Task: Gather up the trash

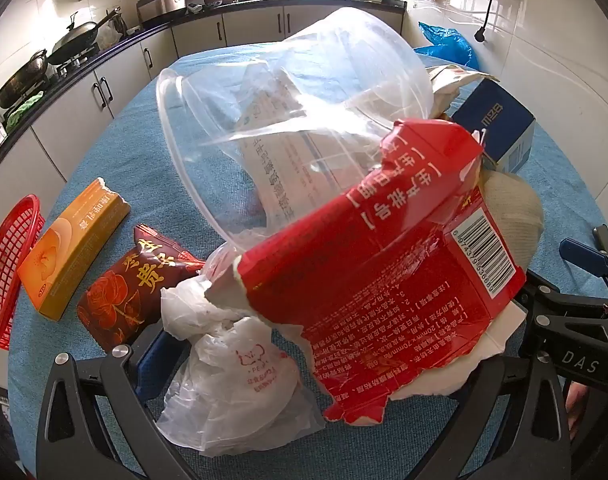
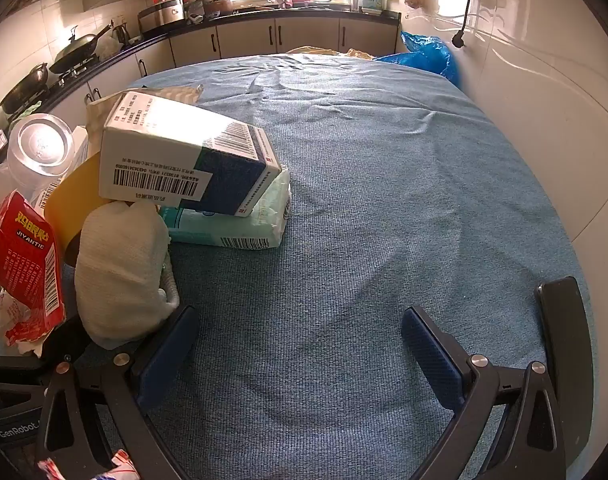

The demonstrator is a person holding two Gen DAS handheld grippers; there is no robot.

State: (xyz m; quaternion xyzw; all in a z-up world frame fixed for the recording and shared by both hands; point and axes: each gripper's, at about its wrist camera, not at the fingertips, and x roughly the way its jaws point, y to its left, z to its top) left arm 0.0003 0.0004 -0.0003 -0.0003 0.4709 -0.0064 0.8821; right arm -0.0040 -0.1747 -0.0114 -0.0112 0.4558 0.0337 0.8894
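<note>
In the left wrist view a torn red carton (image 1: 388, 264) fills the space between my left gripper's (image 1: 304, 356) fingers; only the left pad (image 1: 152, 356) shows, so the grip is unclear. A clear plastic cup (image 1: 288, 120) lies tipped behind it, over a crumpled white plastic bag (image 1: 232, 352). An orange box (image 1: 72, 248) and a dark red snack packet (image 1: 132, 288) lie left. In the right wrist view my right gripper (image 2: 300, 360) is open and empty above the blue cloth. A white-and-blue box (image 2: 184, 164) leans on a green tissue pack (image 2: 240, 224) beside a cream cloth roll (image 2: 120, 264).
A red plastic basket (image 1: 8, 272) sits at the table's left edge. The round table has a blue cloth (image 2: 384, 200). A blue plastic bag (image 2: 428, 54) lies at the far edge by the tiled wall. Kitchen counters with woks (image 1: 48, 60) run behind.
</note>
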